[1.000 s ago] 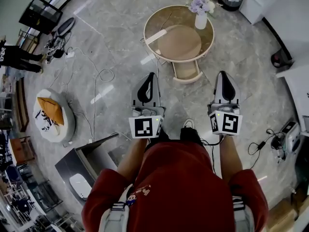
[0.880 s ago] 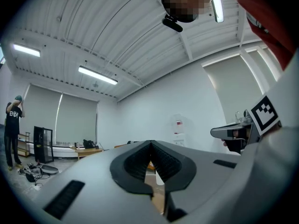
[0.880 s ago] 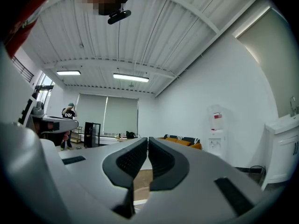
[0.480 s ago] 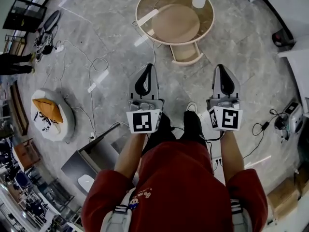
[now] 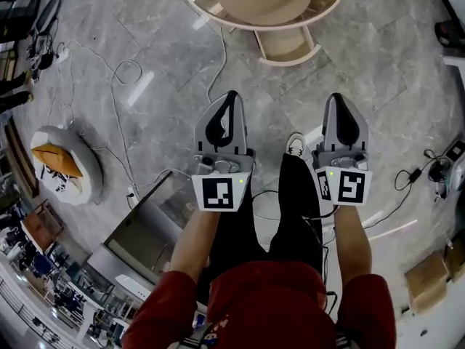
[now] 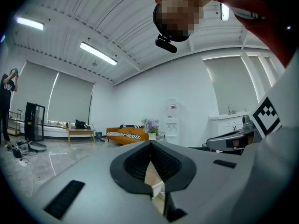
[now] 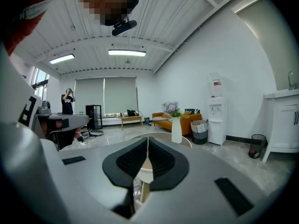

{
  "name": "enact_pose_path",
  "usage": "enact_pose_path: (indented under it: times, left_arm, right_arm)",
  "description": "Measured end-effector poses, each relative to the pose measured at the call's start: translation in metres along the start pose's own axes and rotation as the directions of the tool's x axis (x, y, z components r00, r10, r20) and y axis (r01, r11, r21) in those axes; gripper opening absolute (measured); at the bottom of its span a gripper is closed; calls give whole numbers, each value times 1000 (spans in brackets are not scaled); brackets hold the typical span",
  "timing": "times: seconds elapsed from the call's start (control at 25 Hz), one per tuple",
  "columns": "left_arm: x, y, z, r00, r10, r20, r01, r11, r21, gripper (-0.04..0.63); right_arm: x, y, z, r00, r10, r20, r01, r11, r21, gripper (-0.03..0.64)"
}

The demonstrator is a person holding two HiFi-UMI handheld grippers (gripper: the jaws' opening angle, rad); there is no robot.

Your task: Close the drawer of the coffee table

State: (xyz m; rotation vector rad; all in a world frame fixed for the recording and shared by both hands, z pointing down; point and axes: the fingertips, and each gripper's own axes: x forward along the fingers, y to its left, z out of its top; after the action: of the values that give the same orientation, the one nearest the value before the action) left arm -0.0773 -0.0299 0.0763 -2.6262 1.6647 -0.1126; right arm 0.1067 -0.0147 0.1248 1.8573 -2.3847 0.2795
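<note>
The round coffee table (image 5: 218, 17) with a tan top stands at the top of the head view. Its drawer (image 5: 287, 46) sticks out open toward me. My left gripper (image 5: 231, 97) and right gripper (image 5: 341, 99) are held side by side over the marble floor, short of the drawer and touching nothing. Both point level toward the table. In the left gripper view the left gripper (image 6: 150, 143) has its jaws together and empty. In the right gripper view the right gripper (image 7: 147, 139) is likewise shut on nothing, with a white vase (image 7: 176, 129) on the table beyond it.
Cables (image 5: 123, 71) loop over the floor at the left. A white round cushion (image 5: 62, 162) lies further left, a grey cabinet (image 5: 145, 231) by my left leg. A plug and cord (image 5: 436, 169) lie at the right. An orange sofa (image 7: 182, 119) and water dispenser (image 7: 216, 118) stand behind the table.
Both grippers have sunk toward the floor, still shut. In the head view the table has slid up to the top edge and my legs now show below the grippers.
</note>
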Motion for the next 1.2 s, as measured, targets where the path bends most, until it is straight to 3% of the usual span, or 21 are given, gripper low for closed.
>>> enact_pose_path:
  times: [0.32, 0.6, 0.76, 0.88, 1.04, 1.2]
  left_arm:
    - [-4, -11, -189, 998, -38, -52, 37, 999, -18, 12]
    - [4, -9, -336, 1000, 24, -8, -24, 1000, -11, 12]
    - [12, -9, -399, 994, 73, 86, -72, 997, -12, 12]
    - [23, -12, -444, 989, 73, 129, -78, 996, 40, 12]
    - [34, -21, -505, 990, 64, 130, -75, 993, 87, 12]
    - [39, -21, -547, 993, 64, 100, -73, 993, 88, 12]
  right_arm:
    - [36, 8, -178, 999, 32, -44, -34, 999, -39, 23]
    - [67, -10, -325, 998, 43, -42, -45, 998, -50, 23]
    - [89, -26, -388, 1000, 21, -1, -21, 996, -84, 23]
    - [110, -31, -434, 999, 48, 24, -44, 992, -118, 23]
    - [131, -49, -496, 999, 19, 35, -16, 996, -85, 23]
    - [147, -64, -536, 999, -5, 46, 7, 999, -45, 23]
